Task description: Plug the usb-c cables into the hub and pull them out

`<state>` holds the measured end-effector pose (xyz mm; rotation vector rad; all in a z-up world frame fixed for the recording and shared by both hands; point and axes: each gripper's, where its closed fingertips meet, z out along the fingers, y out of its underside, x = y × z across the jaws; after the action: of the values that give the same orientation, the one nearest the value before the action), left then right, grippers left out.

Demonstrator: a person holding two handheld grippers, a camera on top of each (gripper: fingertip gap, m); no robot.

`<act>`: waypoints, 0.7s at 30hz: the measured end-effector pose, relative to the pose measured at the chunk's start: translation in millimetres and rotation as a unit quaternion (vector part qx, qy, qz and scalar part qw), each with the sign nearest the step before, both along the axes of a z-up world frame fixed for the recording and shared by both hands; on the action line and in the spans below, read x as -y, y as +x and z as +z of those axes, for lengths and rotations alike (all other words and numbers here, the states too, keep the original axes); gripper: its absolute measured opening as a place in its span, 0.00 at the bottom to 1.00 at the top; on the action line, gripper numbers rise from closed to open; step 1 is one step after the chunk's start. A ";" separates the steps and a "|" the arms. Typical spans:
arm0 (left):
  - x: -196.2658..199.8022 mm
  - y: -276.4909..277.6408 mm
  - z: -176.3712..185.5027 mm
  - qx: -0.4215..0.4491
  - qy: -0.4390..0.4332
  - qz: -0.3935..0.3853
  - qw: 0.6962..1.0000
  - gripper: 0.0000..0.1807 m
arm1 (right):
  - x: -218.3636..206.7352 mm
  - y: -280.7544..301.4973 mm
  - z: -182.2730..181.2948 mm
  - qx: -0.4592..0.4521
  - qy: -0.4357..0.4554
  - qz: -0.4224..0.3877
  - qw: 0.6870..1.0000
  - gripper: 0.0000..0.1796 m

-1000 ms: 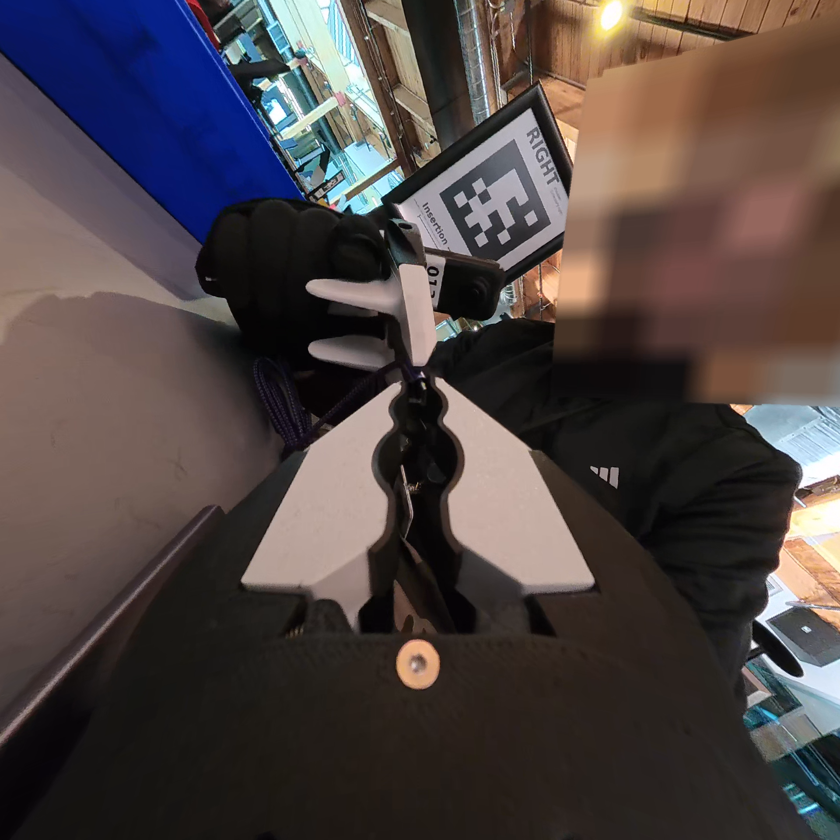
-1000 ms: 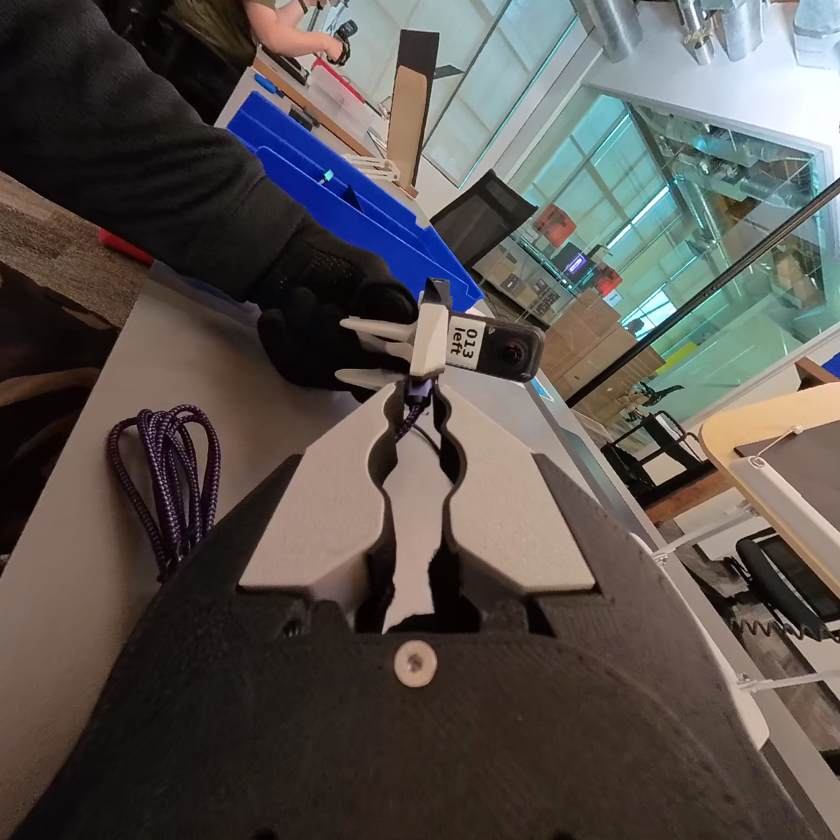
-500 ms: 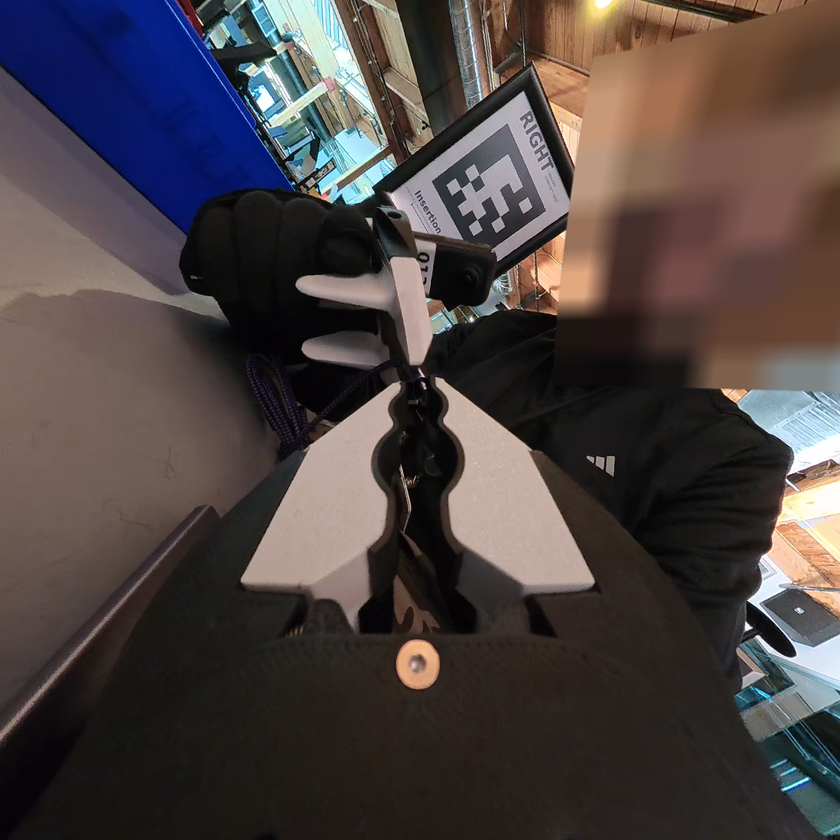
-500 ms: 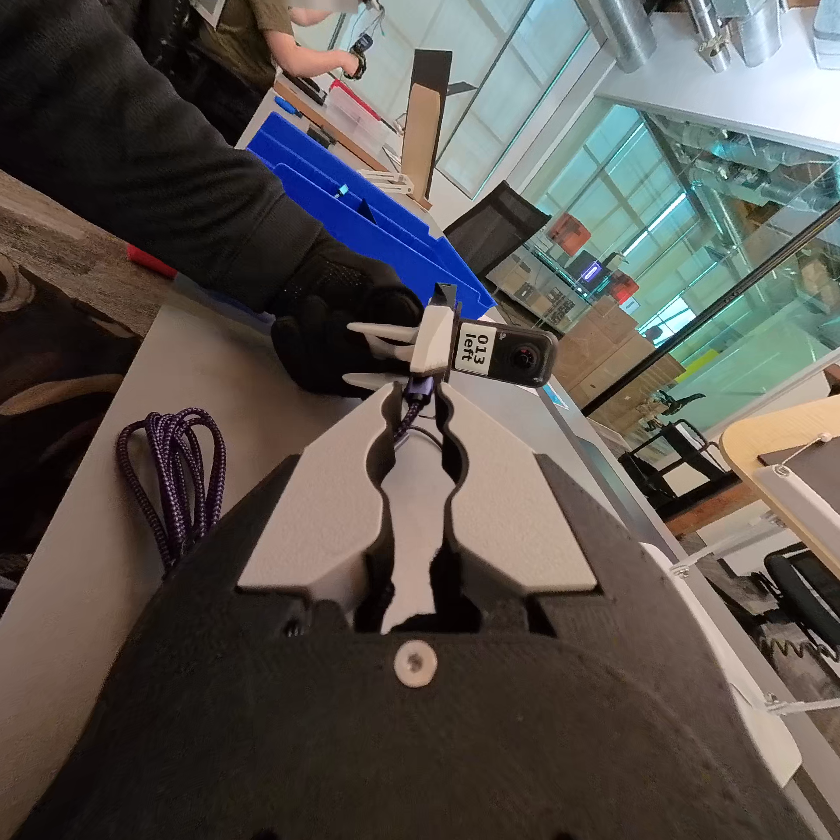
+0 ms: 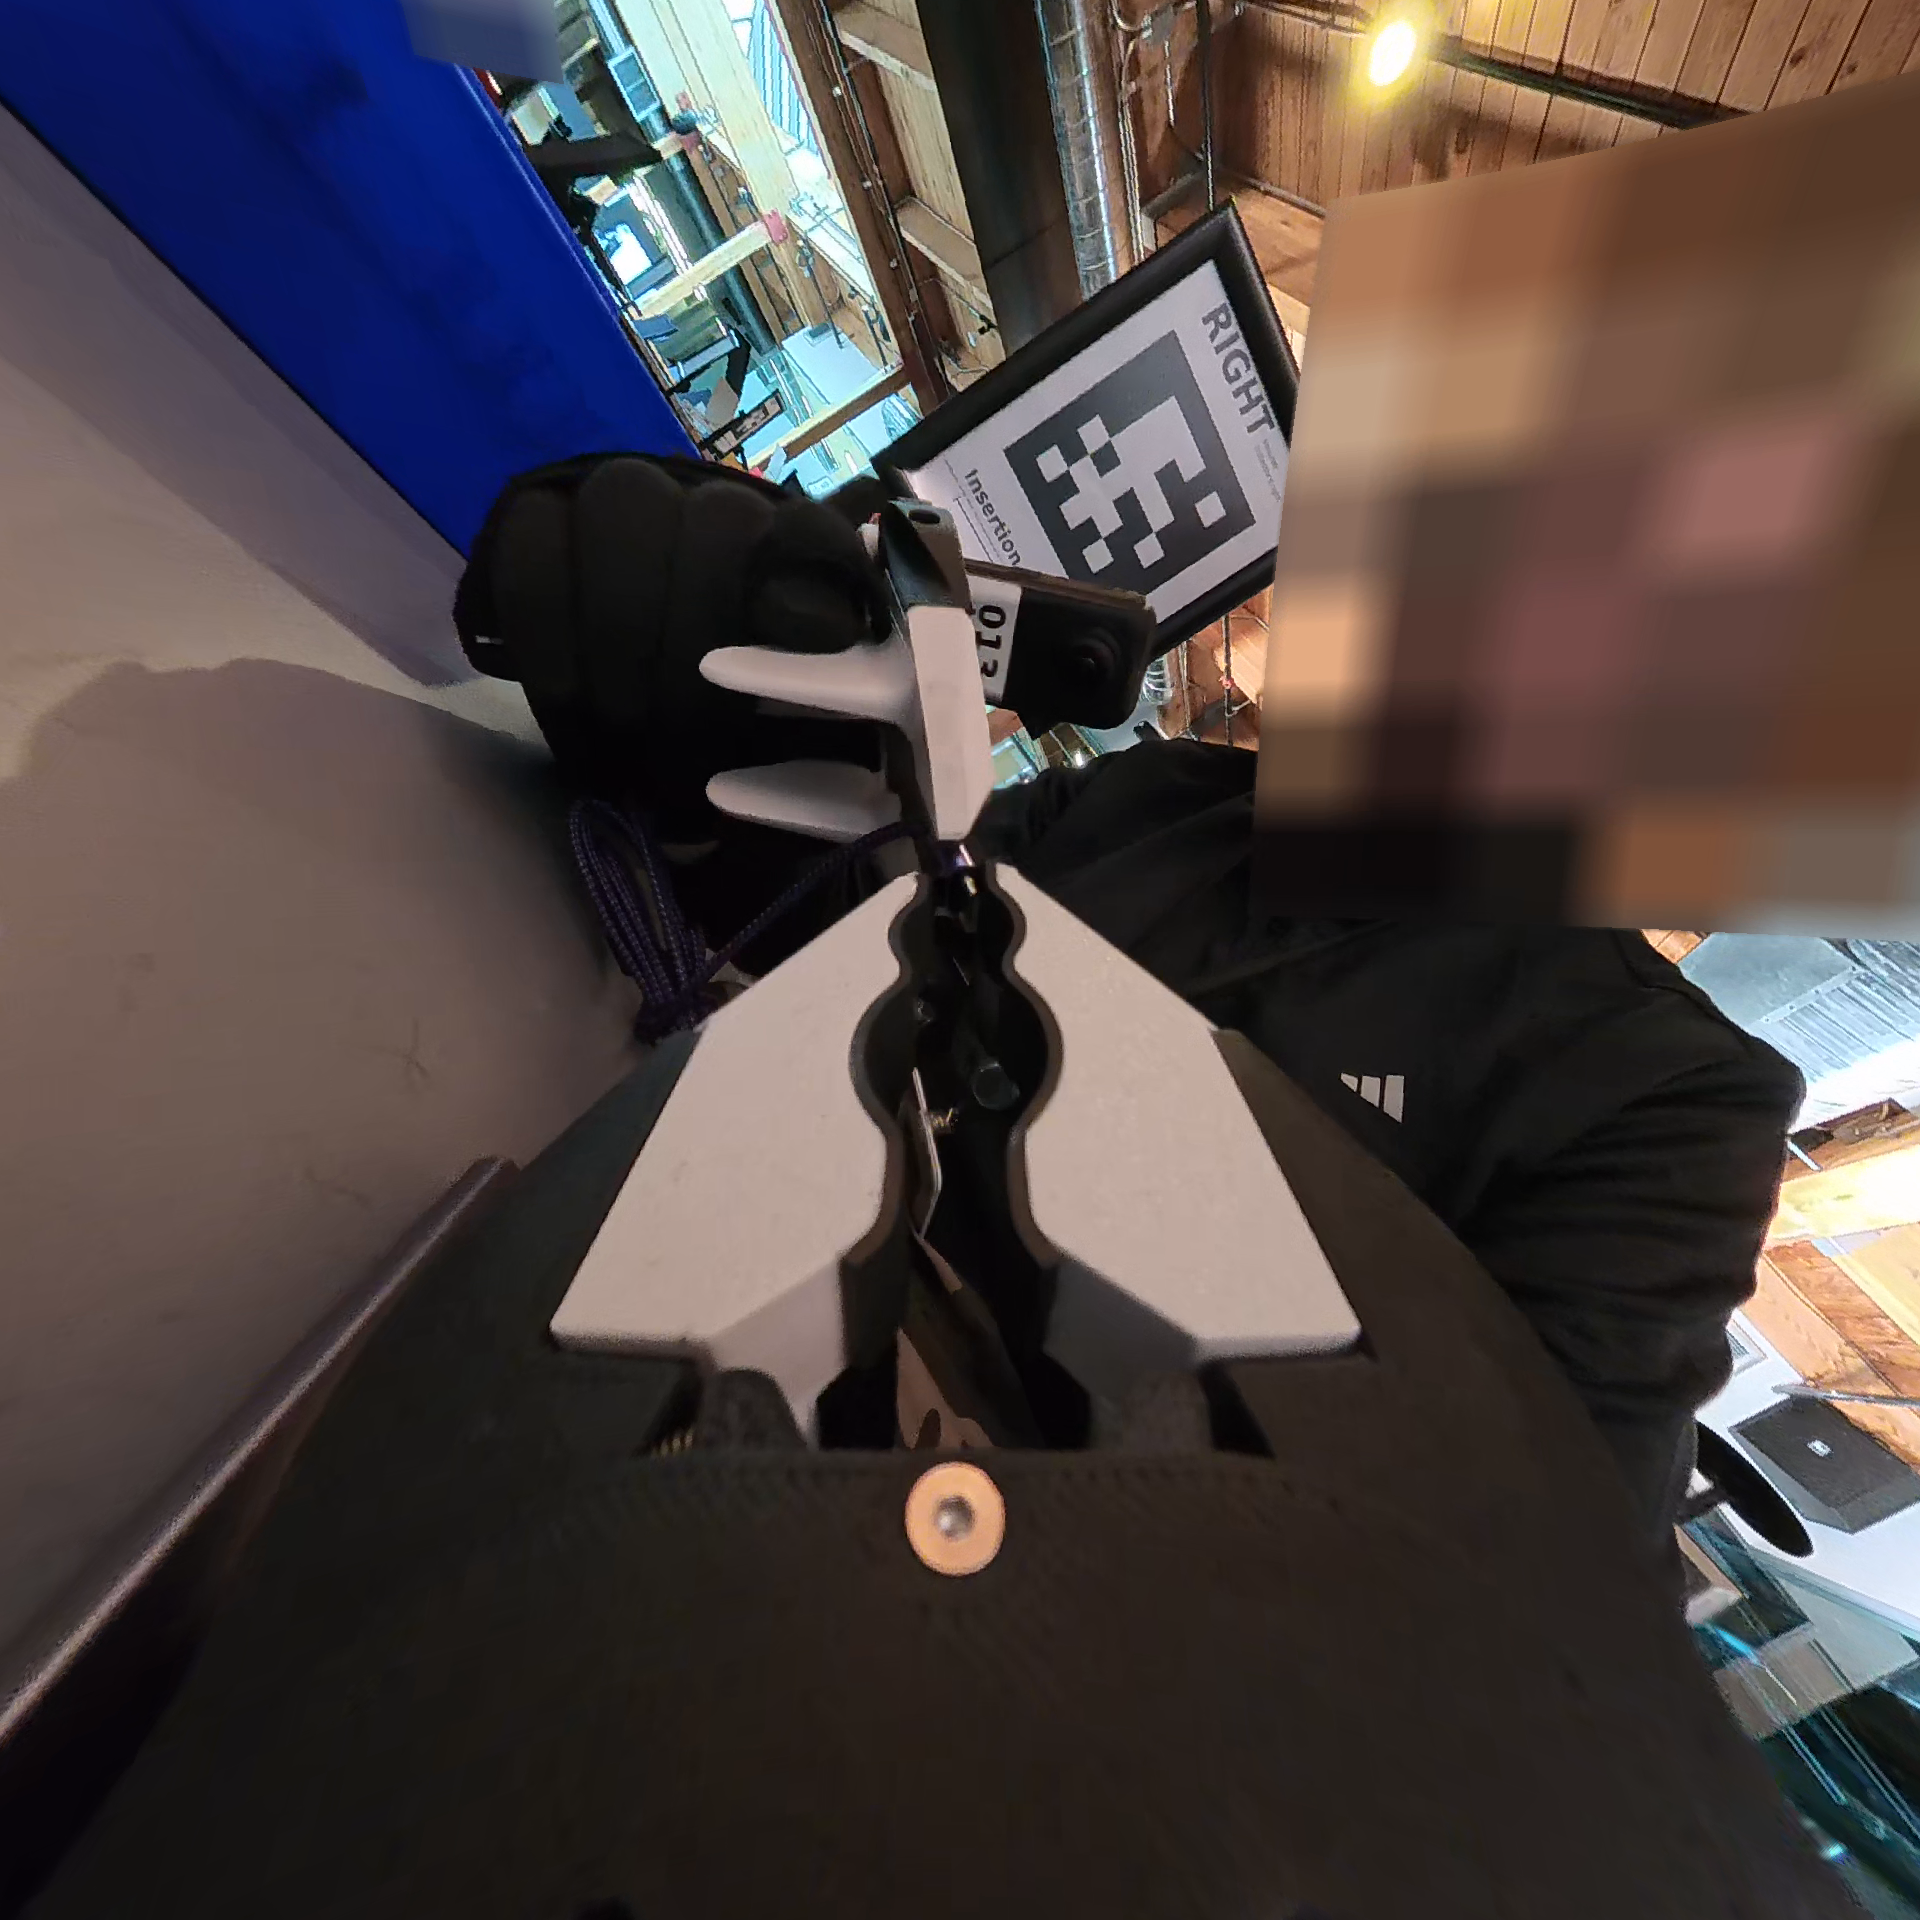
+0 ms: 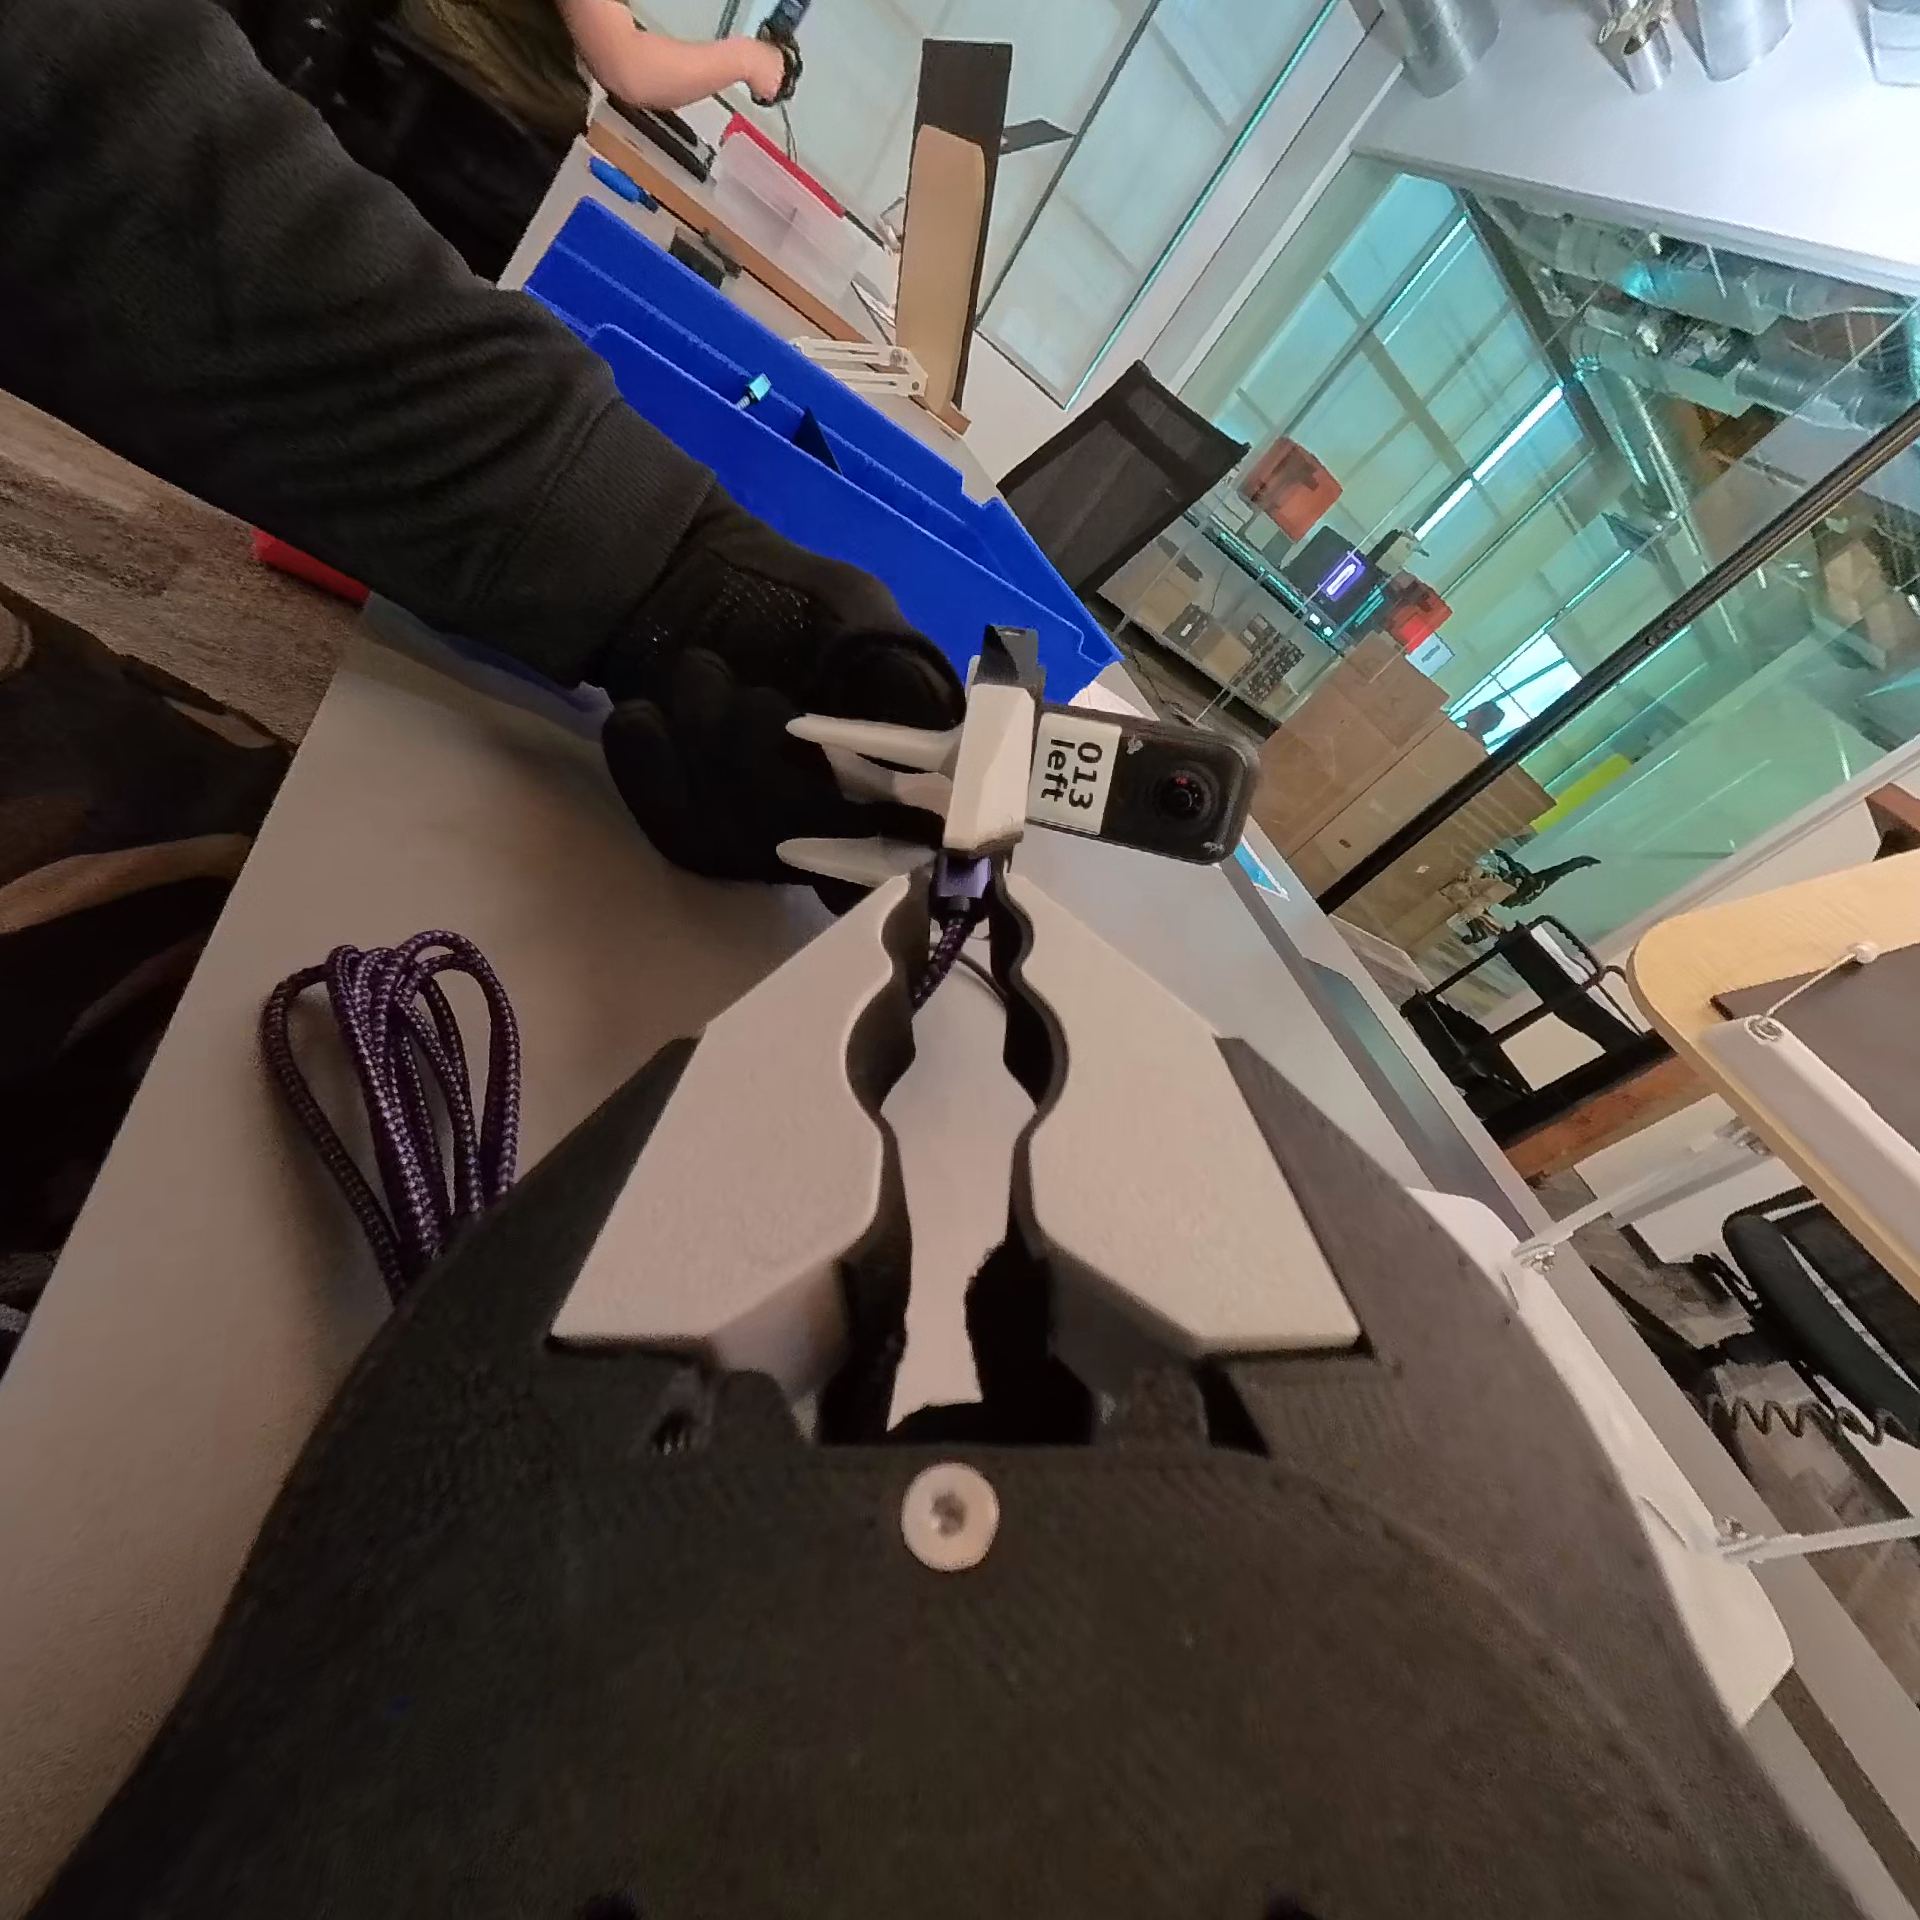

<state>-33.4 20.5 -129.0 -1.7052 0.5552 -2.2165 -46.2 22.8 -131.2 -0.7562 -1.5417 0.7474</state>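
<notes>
Grey tabletop (image 6: 520,883) under both tools: right gripper (image 6: 961,904) pinching purple USB-C plug (image 6: 958,881) tip to tip with left gripper (image 5: 951,883), clamped on something dark, likely the hub; braided cable (image 6: 395,1091) limp near tabletop's edge, best gripped by rigid plug

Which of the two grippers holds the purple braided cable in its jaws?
The right gripper: the purple braided cable runs between its jaws near the tips. The left gripper holds a dark object instead.
</notes>
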 end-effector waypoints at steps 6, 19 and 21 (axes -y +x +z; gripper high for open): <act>-25.3 -11.1 -5.3 -0.021 -0.002 0.088 0.996 0.06 | -9.1 1.3 0.0 0.001 -0.020 -0.012 1.000 0.04; -32.4 -47.7 -50.5 -0.489 0.281 0.162 0.810 0.17 | -47.3 6.8 -4.6 0.008 -0.072 -0.077 0.994 0.04; -24.8 -54.5 -55.8 -0.553 0.327 0.118 0.757 0.18 | -50.1 7.9 -5.0 0.009 -0.076 -0.082 0.994 0.04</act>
<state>-87.9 45.2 -184.8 -2.2671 1.0897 -0.4689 -38.3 72.9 -136.2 -0.9934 -1.4295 0.7422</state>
